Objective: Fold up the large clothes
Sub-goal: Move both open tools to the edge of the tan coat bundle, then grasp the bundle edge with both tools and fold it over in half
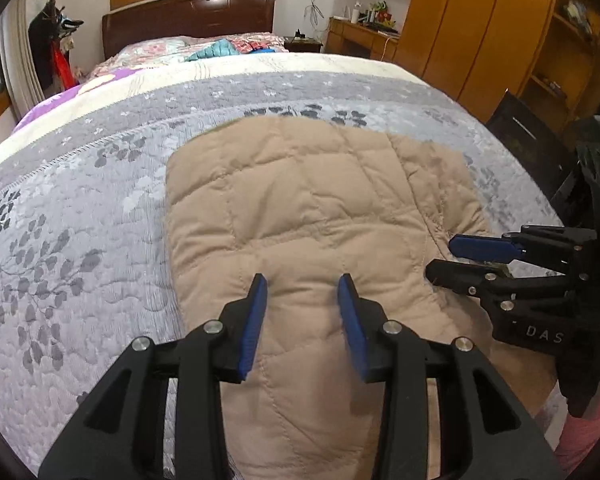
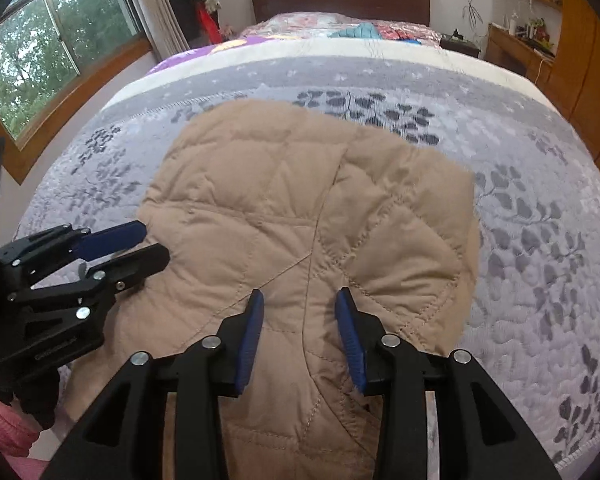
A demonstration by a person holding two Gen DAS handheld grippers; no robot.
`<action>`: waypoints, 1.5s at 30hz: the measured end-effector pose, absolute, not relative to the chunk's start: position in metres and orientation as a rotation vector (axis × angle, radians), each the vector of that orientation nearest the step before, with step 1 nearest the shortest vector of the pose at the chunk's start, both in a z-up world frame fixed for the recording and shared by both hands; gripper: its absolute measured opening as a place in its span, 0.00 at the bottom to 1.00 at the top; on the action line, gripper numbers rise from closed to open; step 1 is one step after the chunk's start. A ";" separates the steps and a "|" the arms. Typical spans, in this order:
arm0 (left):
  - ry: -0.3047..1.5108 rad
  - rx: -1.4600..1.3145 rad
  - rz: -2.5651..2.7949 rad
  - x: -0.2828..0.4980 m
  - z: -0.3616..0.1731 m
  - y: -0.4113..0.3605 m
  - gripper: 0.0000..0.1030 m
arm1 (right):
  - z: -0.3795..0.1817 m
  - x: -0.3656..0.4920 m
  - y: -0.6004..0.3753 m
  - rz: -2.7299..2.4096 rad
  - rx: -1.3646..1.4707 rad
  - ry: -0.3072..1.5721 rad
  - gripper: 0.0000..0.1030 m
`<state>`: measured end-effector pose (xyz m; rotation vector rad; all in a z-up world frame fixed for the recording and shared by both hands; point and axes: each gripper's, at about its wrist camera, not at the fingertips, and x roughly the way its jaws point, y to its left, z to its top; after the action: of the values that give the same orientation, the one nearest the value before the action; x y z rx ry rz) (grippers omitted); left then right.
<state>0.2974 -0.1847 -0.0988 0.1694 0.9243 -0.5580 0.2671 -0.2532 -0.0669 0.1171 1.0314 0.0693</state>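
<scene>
**Both grippers poised over tan quilted coat on bed**

Nearest the lens: left gripper (image 1: 302, 280), blue pads (image 1: 256, 320) parted, jaws released, nothing pinched between them, tan fabric showing through the gap. Same for the right gripper (image 2: 299, 294): jaws apart, empty, hanging above a curved seam. Side by side at the near edge of the bed, each visible in the other's view. Beneath both, a quilted tan coat (image 1: 300, 208), spread flat and partly folded on the grey leaf-patterned bedspread (image 1: 80, 240), close to the near edge and roughly midway across. Far end of the bed: dark wooden headboard (image 1: 188, 24). Right of the bed: wooden wardrobe (image 1: 472, 20).
</scene>
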 end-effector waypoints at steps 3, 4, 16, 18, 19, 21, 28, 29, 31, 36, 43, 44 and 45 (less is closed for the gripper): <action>0.925 0.194 -0.557 0.301 -0.109 -0.187 0.37 | -0.081 0.271 -0.256 0.070 0.134 1.026 0.37; 0.926 0.195 -0.556 0.301 -0.110 -0.187 0.37 | -0.082 0.271 -0.256 0.070 0.138 1.024 0.37; 0.900 0.166 -0.574 0.283 -0.082 -0.169 0.37 | -0.042 0.241 -0.265 0.108 0.188 0.911 0.45; 0.891 0.163 -0.573 0.279 -0.077 -0.163 0.37 | -0.035 0.234 -0.271 0.109 0.203 0.889 0.47; 0.890 0.160 -0.574 0.277 -0.076 -0.160 0.38 | -0.032 0.231 -0.273 0.105 0.210 0.881 0.51; 0.888 0.153 -0.572 0.274 -0.074 -0.155 0.42 | -0.027 0.224 -0.279 0.090 0.220 0.864 0.59; 0.870 0.137 -0.533 0.261 -0.067 -0.126 0.58 | -0.021 0.203 -0.305 0.041 0.255 0.846 0.75; 0.868 0.132 -0.530 0.260 -0.066 -0.122 0.61 | -0.022 0.201 -0.309 0.040 0.267 0.850 0.77; 0.863 0.122 -0.524 0.257 -0.065 -0.114 0.65 | -0.027 0.197 -0.315 0.048 0.289 0.860 0.78; 0.876 0.099 -0.530 0.250 -0.067 -0.097 0.72 | -0.041 0.189 -0.327 0.075 0.365 0.883 0.79; 0.909 0.082 -0.564 0.247 -0.079 -0.091 0.76 | -0.067 0.187 -0.338 0.144 0.478 0.931 0.81; 0.914 0.083 -0.569 0.248 -0.082 -0.092 0.76 | -0.071 0.187 -0.339 0.151 0.493 0.938 0.81; 0.918 0.083 -0.574 0.249 -0.084 -0.092 0.77 | -0.074 0.187 -0.340 0.157 0.505 0.941 0.81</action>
<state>0.2486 -0.0924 -0.0837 0.0828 0.9180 -0.5739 0.1873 -0.3402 -0.0738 0.5052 0.9409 0.1571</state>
